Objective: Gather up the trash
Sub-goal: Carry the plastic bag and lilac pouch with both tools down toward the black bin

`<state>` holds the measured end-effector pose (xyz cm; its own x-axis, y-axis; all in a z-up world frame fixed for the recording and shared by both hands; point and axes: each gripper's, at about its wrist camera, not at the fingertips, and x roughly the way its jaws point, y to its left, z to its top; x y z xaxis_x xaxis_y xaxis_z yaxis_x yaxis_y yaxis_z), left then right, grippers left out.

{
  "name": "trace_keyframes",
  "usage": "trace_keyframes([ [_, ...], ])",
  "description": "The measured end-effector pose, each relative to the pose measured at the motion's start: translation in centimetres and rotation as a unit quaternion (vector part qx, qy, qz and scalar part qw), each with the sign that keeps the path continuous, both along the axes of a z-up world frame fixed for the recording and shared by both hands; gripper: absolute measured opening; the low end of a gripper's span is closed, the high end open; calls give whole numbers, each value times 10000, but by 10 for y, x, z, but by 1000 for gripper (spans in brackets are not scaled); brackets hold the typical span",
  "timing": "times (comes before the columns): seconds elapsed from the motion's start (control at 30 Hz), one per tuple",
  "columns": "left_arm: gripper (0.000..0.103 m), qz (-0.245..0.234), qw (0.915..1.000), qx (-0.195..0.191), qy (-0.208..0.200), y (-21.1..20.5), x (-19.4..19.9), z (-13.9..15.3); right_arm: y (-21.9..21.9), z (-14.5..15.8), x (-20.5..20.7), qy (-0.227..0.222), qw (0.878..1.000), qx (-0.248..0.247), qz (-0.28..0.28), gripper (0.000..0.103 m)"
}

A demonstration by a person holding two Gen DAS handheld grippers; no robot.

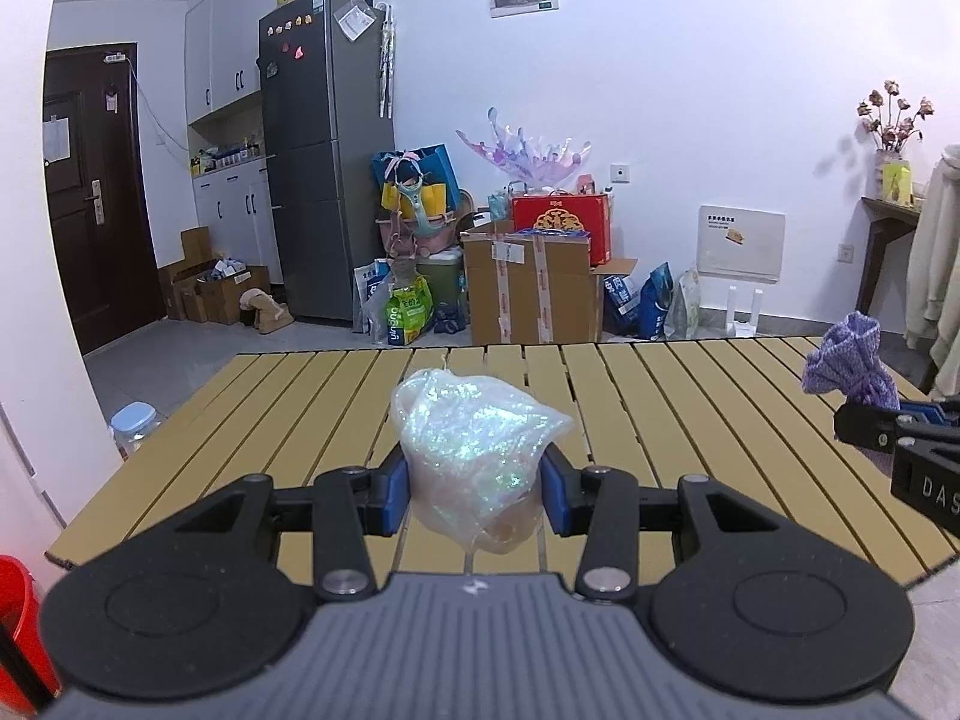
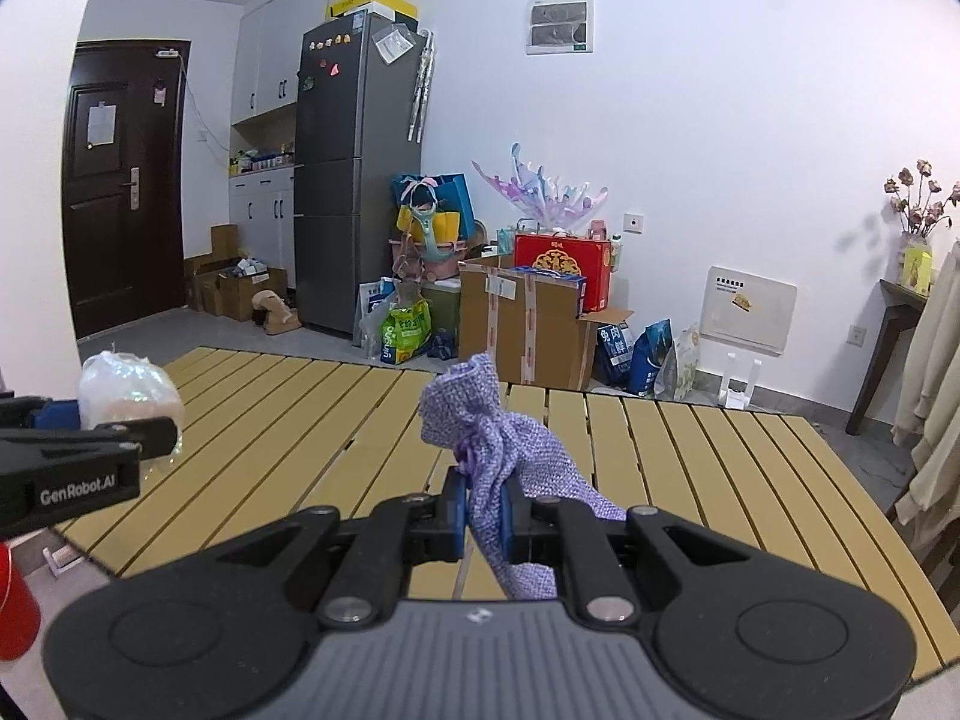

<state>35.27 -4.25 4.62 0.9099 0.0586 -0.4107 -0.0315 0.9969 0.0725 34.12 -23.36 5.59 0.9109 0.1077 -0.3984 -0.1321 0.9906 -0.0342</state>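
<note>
The left gripper point(image 1: 475, 495) clamps a light, crinkly iridescent plastic wad point(image 1: 474, 450) at mid-body above the slatted table point(image 1: 690, 420), while the right gripper point(image 2: 486, 516) pinches a limp purple cloth pouch point(image 2: 498, 450) (likely slippery if gripped loosely).

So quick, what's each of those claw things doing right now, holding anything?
Left gripper: closed on a crumpled iridescent plastic bag.
Right gripper: shut tight on a purple cloth pouch.
</note>
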Motion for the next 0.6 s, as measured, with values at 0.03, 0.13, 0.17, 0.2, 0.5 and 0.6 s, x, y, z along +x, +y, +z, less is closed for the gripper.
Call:
trace_keyframes([
  [0.03,43,-8,10000,-9,-3,-1,-7,0,-2,0,-9,3,10000,1,0,10],
  [0.13,43,-46,10000,-18,-7,-4,-26,0,-4,-3,-29,22,10000,9,-1,10],
  [0.17,43,-53,10000,-10,-5,-5,-32,0,-6,-4,-37,34,10000,18,0,10],
  [0.2,43,-69,10000,1,7,-6,-37,-1,-7,-6,-45,43,10000,25,5,10],
  [0.5,43,-222,9995,224,101,-12,-83,-22,-16,-33,-101,236,9997,-86,66,10],
  [0.6,43,-287,9992,224,181,-12,-98,-34,-17,-46,-116,323,9994,-86,86,10],
])
